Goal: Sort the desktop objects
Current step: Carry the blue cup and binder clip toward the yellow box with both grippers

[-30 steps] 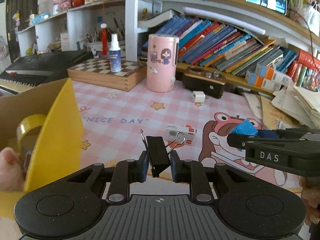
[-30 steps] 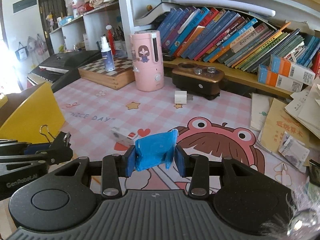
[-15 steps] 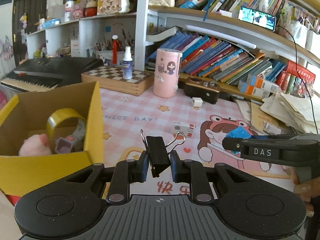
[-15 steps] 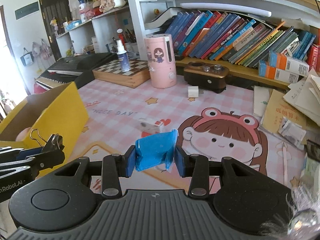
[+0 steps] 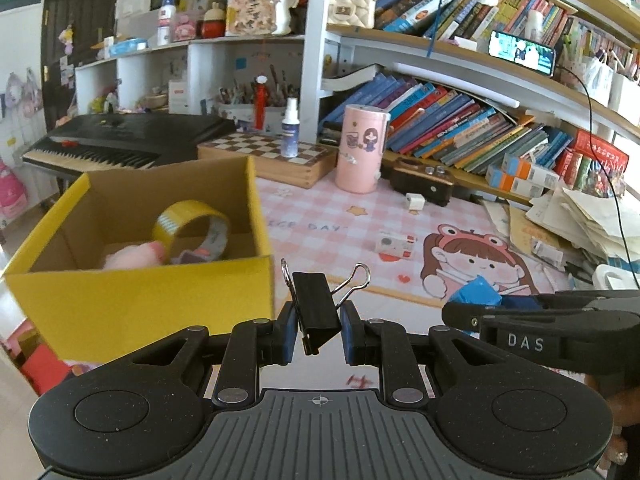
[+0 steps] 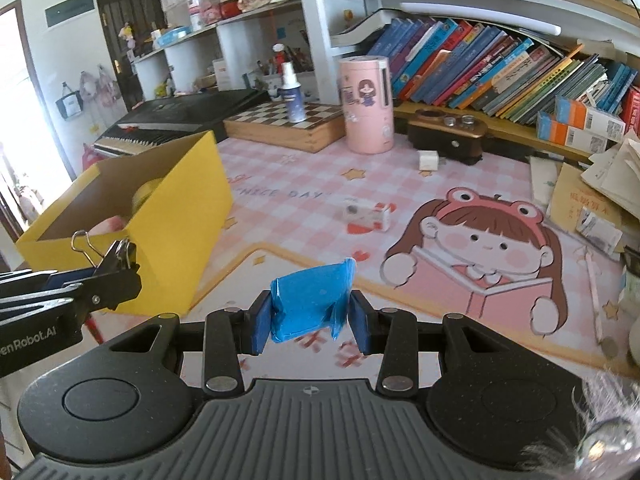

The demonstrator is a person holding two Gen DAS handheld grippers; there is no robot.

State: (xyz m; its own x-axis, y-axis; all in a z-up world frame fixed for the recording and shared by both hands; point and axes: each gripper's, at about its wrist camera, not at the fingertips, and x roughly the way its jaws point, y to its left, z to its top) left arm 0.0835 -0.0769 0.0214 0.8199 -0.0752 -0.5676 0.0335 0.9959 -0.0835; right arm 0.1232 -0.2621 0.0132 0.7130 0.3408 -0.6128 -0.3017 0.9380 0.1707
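Observation:
My left gripper (image 5: 318, 330) is shut on a black binder clip (image 5: 315, 307), held in the air in front of the yellow cardboard box (image 5: 140, 300). The box holds a yellow tape roll (image 5: 188, 220) and a pink plush (image 5: 134, 256). My right gripper (image 6: 311, 320) is shut on a crumpled blue packet (image 6: 314, 300), held above the pink desk mat (image 6: 304, 196). The left gripper with the clip (image 6: 116, 256) shows at the left of the right wrist view, by the box (image 6: 176, 240). The right gripper (image 5: 476, 314) shows at the right of the left wrist view.
On the mat lie a small white and red box (image 6: 366, 216) and a white charger cube (image 6: 428, 160). A pink cylinder (image 6: 364, 104), a chessboard box (image 6: 280, 124) with a spray bottle (image 6: 291, 98), a brown device (image 6: 448, 136), books and paper stacks (image 6: 600, 200) stand behind and right.
Both grippers have pulled back and up from the mat, keeping their objects. The yellow box, near the left edge before, now shows its open top and contents.

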